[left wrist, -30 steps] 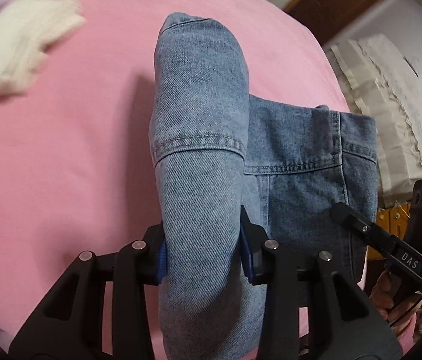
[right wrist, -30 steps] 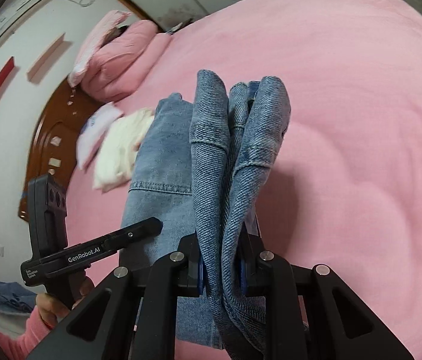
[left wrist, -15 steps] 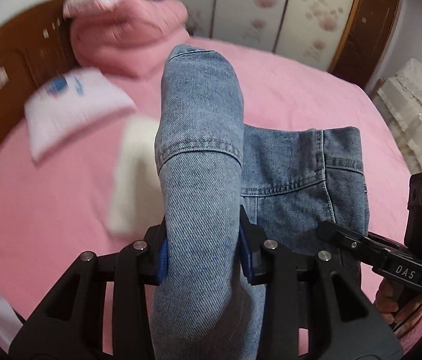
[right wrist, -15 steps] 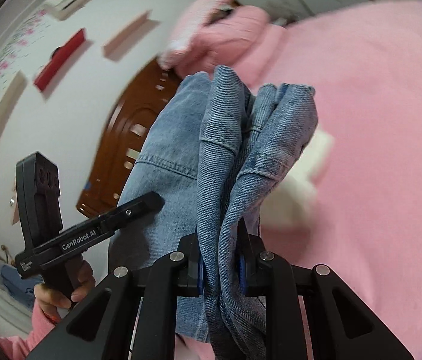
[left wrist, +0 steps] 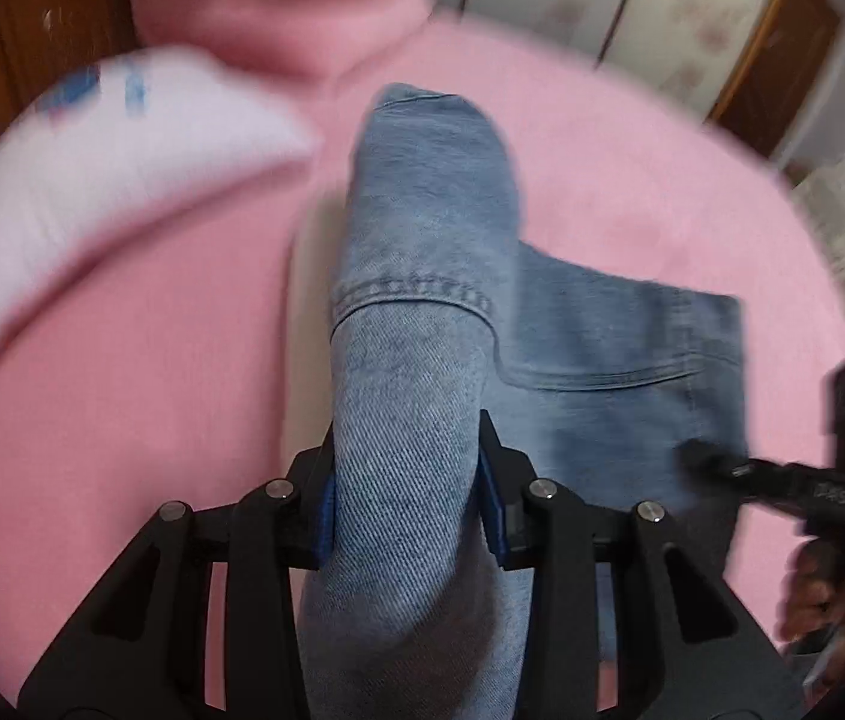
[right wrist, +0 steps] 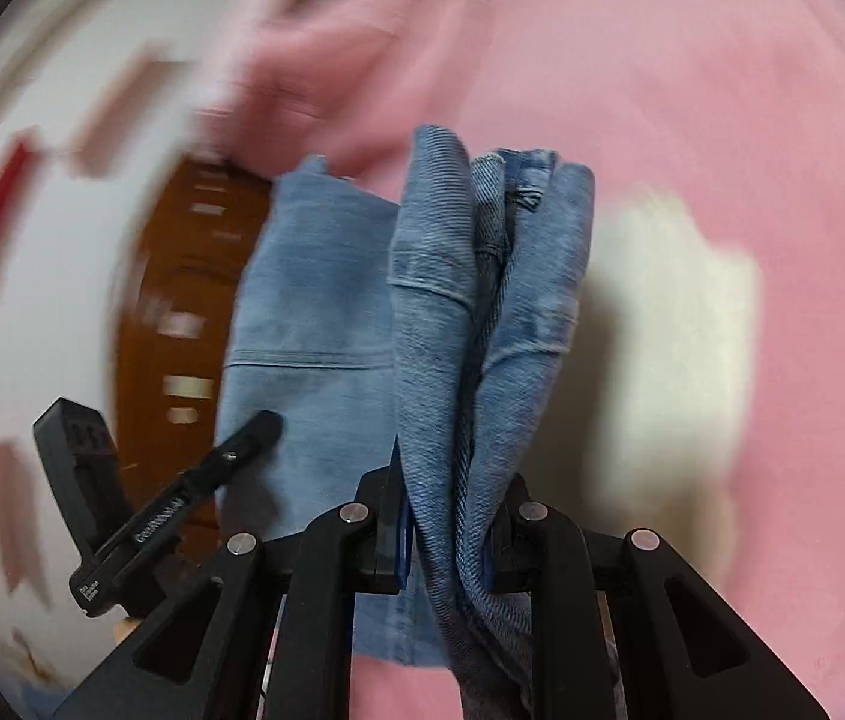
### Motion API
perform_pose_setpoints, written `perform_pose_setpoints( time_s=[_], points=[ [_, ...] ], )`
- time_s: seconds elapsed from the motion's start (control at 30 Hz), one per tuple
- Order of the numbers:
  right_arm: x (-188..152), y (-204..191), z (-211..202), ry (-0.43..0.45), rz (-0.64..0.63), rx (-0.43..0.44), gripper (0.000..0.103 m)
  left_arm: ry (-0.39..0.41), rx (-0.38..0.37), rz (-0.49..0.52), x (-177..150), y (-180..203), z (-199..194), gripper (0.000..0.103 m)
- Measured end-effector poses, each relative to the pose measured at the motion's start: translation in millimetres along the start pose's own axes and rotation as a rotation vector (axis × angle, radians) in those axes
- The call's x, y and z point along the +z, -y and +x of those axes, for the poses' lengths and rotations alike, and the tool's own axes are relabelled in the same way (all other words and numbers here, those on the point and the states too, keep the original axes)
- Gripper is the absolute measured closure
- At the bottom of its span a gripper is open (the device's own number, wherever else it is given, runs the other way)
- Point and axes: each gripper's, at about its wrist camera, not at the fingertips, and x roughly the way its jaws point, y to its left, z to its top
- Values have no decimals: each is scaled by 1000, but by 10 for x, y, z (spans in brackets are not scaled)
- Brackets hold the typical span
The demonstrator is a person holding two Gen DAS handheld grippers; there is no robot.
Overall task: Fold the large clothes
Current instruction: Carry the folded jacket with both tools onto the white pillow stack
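Folded blue jeans [left wrist: 416, 312] hang between my two grippers above a pink bed [left wrist: 122, 420]. My left gripper [left wrist: 407, 480] is shut on one bunched edge of the denim. My right gripper [right wrist: 452, 516] is shut on the other edge, where several denim layers [right wrist: 482, 300] stand up between its fingers. The stretched panel of the jeans [right wrist: 314, 324] runs from one gripper to the other. The right gripper also shows at the right edge of the left wrist view [left wrist: 794, 474]. The left gripper shows at the left of the right wrist view [right wrist: 182, 492]. Both views are blurred.
A white pillow [left wrist: 122, 180] lies on the bed at the left, with a pink folded quilt [left wrist: 278, 0] behind it. A cream folded cloth [right wrist: 662, 324] lies on the bed to the right of the jeans. A wooden headboard [right wrist: 182, 300] stands beyond.
Both grippers have carried the jeans further up the bed toward the pillow and quilt, still shut on the denim. The cream cloth now lies right of the jeans in the right wrist view.
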Motion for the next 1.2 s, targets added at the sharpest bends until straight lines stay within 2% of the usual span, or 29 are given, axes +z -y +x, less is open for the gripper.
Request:
perform_pose_setpoints(
  time_s=[0.03, 0.07, 0.13, 0.17, 0.3, 0.33, 0.37, 0.43, 0.47, 0.5, 0.63, 0.73, 0.83, 0.9, 1.0, 1.1, 1.17, 1.2],
  points=[
    [-38, 193, 141, 1, 8, -91, 87, 23, 17, 21, -41, -10, 70, 63],
    [-28, 312, 185, 4, -8, -121, 87, 82, -15, 32, -103, -74, 96, 62],
    [-35, 473, 237, 13, 11, -15, 87, 111, -94, -3, -150, -227, 110, 61],
    [-39, 479, 283, 3, 17, 3, 87, 120, -114, -8, -168, -297, 127, 61],
    [63, 363, 401, 7, -150, -60, 87, 144, -143, -31, -227, -425, 188, 58],
    [195, 330, 551, 11, -160, -62, 87, 151, -148, -41, -247, -446, 170, 57],
    [184, 335, 628, 10, -157, -49, 86, 157, -147, -40, -299, -403, 127, 57],
    [172, 386, 737, 1, -110, 4, 86, 173, -134, -28, -355, -336, 62, 57],
    [239, 483, 609, 1, -101, 22, 86, 181, -127, -27, -388, -302, 36, 56],
    [346, 752, 444, 4, -105, 28, 86, 191, -116, -32, -376, -318, 51, 53],
    [250, 800, 343, 51, -171, -11, 86, 257, 16, -32, -571, -74, -99, 50],
    [129, 727, 281, 104, -161, -50, 81, 278, 137, -24, -673, 143, -309, 49],
    [-113, 660, -14, 139, -136, -39, 62, 350, 219, -120, -954, 299, -671, 46],
    [-376, 677, -199, 139, -120, -18, 31, 382, 268, -211, -1276, 432, -922, 31],
    [-925, 763, -512, 117, -123, -36, 23, 386, 336, -321, -1675, 604, -1136, 29],
    [-1597, 963, -966, 65, -153, -118, 14, 302, 390, -494, -2154, 829, -1302, 29],
    [-1989, 1166, -1310, 45, -158, -143, 9, 219, 365, -548, -2477, 1057, -1345, 30],
    [-2167, 1286, -1481, 30, -154, -139, 4, 186, 360, -544, -2616, 1176, -1360, 30]
  ],
)
